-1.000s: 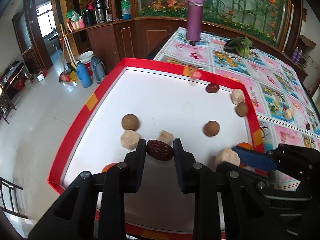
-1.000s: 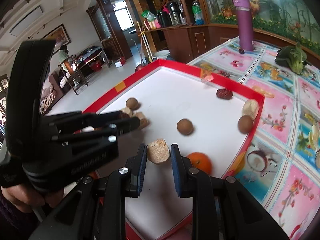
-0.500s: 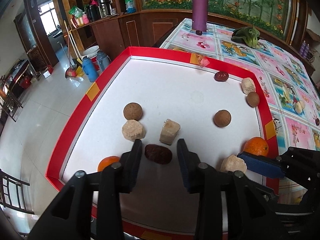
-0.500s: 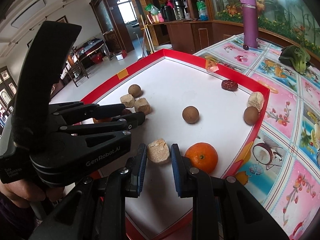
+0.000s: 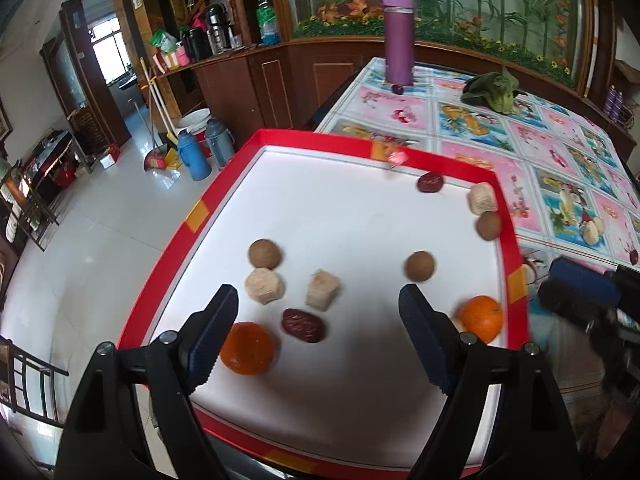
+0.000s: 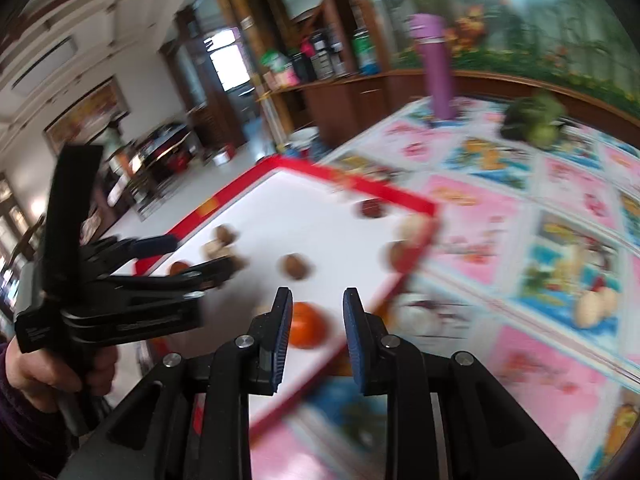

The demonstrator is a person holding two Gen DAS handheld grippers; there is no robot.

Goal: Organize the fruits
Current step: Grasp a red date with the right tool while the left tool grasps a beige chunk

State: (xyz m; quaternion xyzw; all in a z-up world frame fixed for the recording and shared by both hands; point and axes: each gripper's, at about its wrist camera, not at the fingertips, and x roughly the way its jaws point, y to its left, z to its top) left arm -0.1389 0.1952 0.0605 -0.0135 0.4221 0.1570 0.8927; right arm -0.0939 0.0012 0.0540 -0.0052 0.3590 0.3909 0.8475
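A red-rimmed white tray (image 5: 192, 216) holds the fruit. My left gripper (image 5: 318, 300) hangs open and wide above its near part, holding nothing. Below it lie a dark red date (image 5: 303, 325), an orange (image 5: 247, 347), two beige chunks (image 5: 265, 285) and a brown ball (image 5: 264, 254). Another brown ball (image 5: 419, 266) and a second orange (image 5: 480, 318) sit to the right. My right gripper (image 6: 316, 320) is open and empty over the tray's right rim (image 6: 384, 190), with that orange (image 6: 306, 330) just behind its left finger. The right wrist view is blurred.
A date (image 5: 430, 182), a beige chunk (image 5: 482, 198) and a brown ball (image 5: 489, 225) lie in the tray's far right corner. Beyond it a purple bottle (image 5: 397, 34) and a green vegetable (image 5: 490, 88) stand on the flowered tablecloth (image 5: 560, 168). Left of the tray is bare floor.
My left gripper opened wide, left the date on the tray and drew back. My right gripper let go of the beige chunk and swung right toward the tray's rim.
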